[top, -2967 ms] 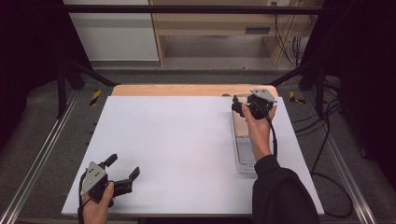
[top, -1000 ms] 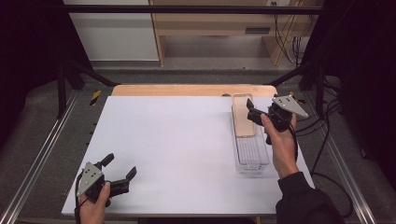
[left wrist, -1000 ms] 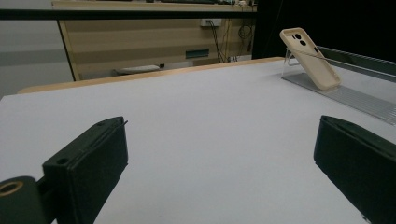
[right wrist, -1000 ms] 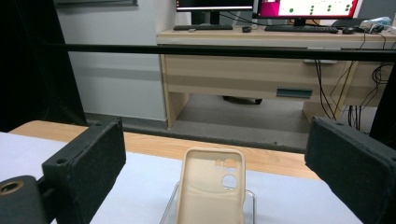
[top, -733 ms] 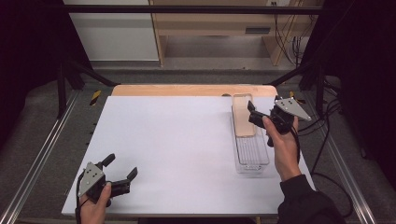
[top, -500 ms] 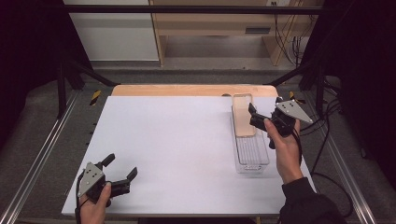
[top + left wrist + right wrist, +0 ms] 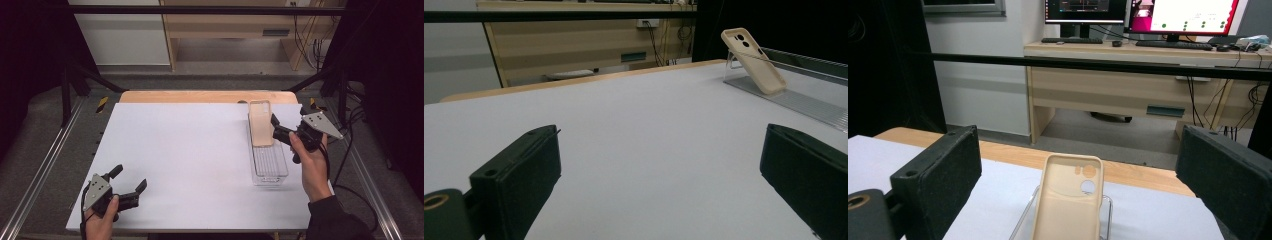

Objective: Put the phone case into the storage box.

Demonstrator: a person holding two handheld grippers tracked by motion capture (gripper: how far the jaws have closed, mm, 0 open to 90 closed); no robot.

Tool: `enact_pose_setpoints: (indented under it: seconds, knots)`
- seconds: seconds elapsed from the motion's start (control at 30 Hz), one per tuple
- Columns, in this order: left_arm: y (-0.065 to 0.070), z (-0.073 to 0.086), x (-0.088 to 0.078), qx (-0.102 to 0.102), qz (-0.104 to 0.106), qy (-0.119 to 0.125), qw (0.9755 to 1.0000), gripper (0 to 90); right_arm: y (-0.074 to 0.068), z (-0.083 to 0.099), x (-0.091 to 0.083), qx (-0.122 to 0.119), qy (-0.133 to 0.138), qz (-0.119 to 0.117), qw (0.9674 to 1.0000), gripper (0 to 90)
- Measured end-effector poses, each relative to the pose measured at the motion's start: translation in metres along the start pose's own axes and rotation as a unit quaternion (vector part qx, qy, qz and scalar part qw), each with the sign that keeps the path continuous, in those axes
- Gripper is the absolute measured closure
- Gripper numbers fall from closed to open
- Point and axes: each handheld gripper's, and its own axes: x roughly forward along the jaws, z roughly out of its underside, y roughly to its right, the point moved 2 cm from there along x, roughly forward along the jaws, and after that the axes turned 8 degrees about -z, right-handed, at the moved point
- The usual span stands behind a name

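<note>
A beige phone case [image 7: 261,129] leans upright against the far end of a clear plastic tray [image 7: 270,167] on the right of the white table. My right gripper [image 7: 277,128] hovers just right of the case. It is open, and the jaws do not touch the case. In the right gripper view the case [image 7: 1068,200] stands between the wide-apart jaws, farther off. My left gripper [image 7: 130,178] rests open near the front left corner with nothing between its jaws. From there the case [image 7: 754,60] and tray [image 7: 804,100] lie far off to the right.
A wooden strip [image 7: 200,96] runs along the table's far edge. Metal rails [image 7: 45,165] flank both sides, and a black bar [image 7: 1098,65] crosses beyond the table. Cables [image 7: 350,150] trail at the right. A desk with monitors [image 7: 1148,30] stands behind.
My right gripper has drawn back from the tray's far end toward the right and the near side. The case stays leaning in the tray. My left gripper has barely moved.
</note>
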Motion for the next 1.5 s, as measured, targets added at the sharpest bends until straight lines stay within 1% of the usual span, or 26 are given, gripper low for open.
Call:
enact_pose_setpoints:
  seconds: [0.2,0.33,0.73,1.1,1.33,1.5]
  knots:
    - [0.000,0.000,0.000,0.001,-0.001,0.000,1.0000,2.7,0.004,0.004,-0.007,0.001,0.004,0.003,1.0000,4.8]
    - [0.000,0.000,0.000,0.000,0.000,0.000,1.0000,2.7,0.005,0.006,-0.010,-0.002,0.004,0.004,1.0000,4.8]
    - [-0.001,0.000,-0.001,0.000,0.000,0.001,1.0000,2.7,0.005,0.012,-0.021,-0.006,0.005,-0.003,1.0000,4.8]
    - [-0.004,0.000,-0.002,-0.002,-0.003,0.003,1.0000,2.7,0.006,0.018,-0.031,-0.003,0.003,-0.006,1.0000,4.8]
    - [-0.003,0.000,-0.002,0.000,-0.002,0.003,1.0000,2.7,0.008,0.023,-0.039,-0.002,0.001,-0.006,1.0000,5.0]
    - [-0.003,0.000,-0.002,0.001,-0.001,0.004,1.0000,2.7,0.009,0.025,-0.045,0.000,0.001,-0.010,0.9999,5.0]
